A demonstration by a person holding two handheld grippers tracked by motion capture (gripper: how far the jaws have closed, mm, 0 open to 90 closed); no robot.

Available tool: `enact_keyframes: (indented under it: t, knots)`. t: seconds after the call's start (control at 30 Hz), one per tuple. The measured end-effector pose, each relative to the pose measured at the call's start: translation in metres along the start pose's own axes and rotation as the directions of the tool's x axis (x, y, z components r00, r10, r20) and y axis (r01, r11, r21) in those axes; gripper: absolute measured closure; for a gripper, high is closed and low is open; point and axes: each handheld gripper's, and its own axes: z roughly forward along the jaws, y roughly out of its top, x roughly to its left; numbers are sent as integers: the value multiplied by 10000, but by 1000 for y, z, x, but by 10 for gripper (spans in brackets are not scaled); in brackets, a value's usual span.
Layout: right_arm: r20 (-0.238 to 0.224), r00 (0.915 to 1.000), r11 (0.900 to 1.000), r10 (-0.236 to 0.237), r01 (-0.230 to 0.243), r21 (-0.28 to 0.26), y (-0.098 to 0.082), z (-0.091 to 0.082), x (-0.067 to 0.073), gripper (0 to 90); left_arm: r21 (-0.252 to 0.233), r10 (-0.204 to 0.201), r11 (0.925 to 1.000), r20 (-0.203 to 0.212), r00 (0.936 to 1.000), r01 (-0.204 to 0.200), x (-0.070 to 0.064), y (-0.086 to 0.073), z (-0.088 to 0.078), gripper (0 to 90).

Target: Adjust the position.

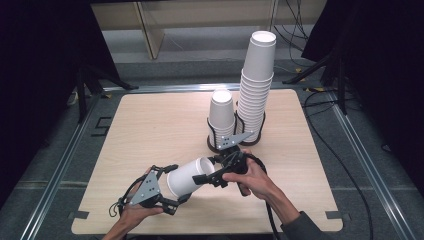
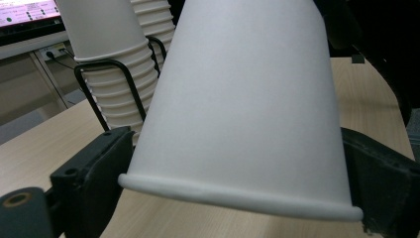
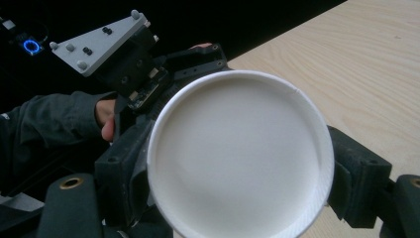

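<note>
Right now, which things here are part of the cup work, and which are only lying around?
In use:
- paper cup, held between both grippers
- left gripper
- right gripper
- short stack of cups
- tall stack of cups
- black wire holder

Lying around:
- cables on the floor
- dark stands

Overhead light falls evenly on the pale wooden tabletop point(image 1: 150, 130); frame edges sink black, close-ups slightly soft.

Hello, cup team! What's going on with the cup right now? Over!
Left gripper and right gripper both clamp one white paper cup, held sideways above the table. Two cup stacks wait in the wire holder behind. Nothing blocking.
</note>
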Motion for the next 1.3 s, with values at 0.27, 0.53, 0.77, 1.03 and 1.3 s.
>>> enact_keyframes:
  t: [0.27,0.53,0.77,1.03,1.3]
  knots:
    - [160,9997,9985,-190,181,526,-4,0,-7,213,631,55,9980,115,9999,-62,1,1,1,107]
    - [1790,9543,9546,-2393,1976,2228,9,-7,13,170,1817,458,9820,354,9983,-515,-2,0,5,109]
    - [1791,9027,8711,-3912,3005,3884,13,-2,33,182,2533,784,9628,715,9944,-942,-8,0,10,110]
    - [1151,8497,7444,-5145,3760,5517,3,21,40,181,3205,1410,9299,1418,9798,-1803,-14,1,13,110]
    - [636,8147,6477,-5764,4080,6434,-4,37,42,182,3442,1924,9087,1564,9688,-2361,-16,5,10,110]
